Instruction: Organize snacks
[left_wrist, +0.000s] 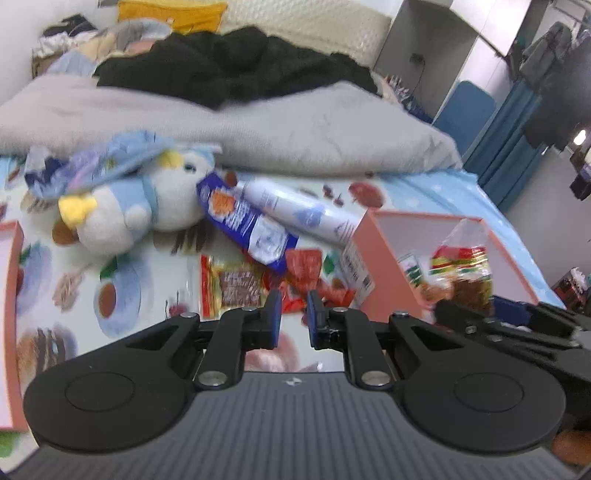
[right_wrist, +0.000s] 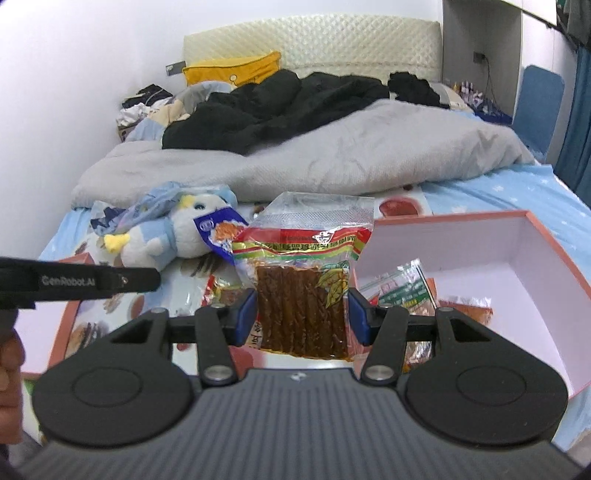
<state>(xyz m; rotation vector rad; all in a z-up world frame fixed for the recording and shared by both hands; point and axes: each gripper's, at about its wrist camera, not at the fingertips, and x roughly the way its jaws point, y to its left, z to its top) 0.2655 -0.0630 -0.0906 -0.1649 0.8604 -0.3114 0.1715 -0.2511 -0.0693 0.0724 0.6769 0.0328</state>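
My right gripper (right_wrist: 302, 317) is shut on a clear snack bag of brown spicy strips (right_wrist: 303, 295) with a red and yellow band, held upright above the bed; it also shows in the left wrist view (left_wrist: 461, 266) beside the pink box. My left gripper (left_wrist: 294, 314) is open a little and empty, low over red snack packets (left_wrist: 306, 269) and a yellow-edged strip packet (left_wrist: 229, 284). A blue biscuit pack (left_wrist: 243, 218) and a white tube (left_wrist: 295, 210) lie beyond. The pink box (right_wrist: 517, 258) to the right holds several packets (right_wrist: 402, 288).
A blue and white penguin plush (left_wrist: 144, 206) lies at the left of the snacks. A grey duvet (right_wrist: 332, 158) and black clothes (right_wrist: 266, 110) fill the far bed. A pink box lid (left_wrist: 11, 295) lies at the left. The bed's right edge (right_wrist: 576, 206) is near.
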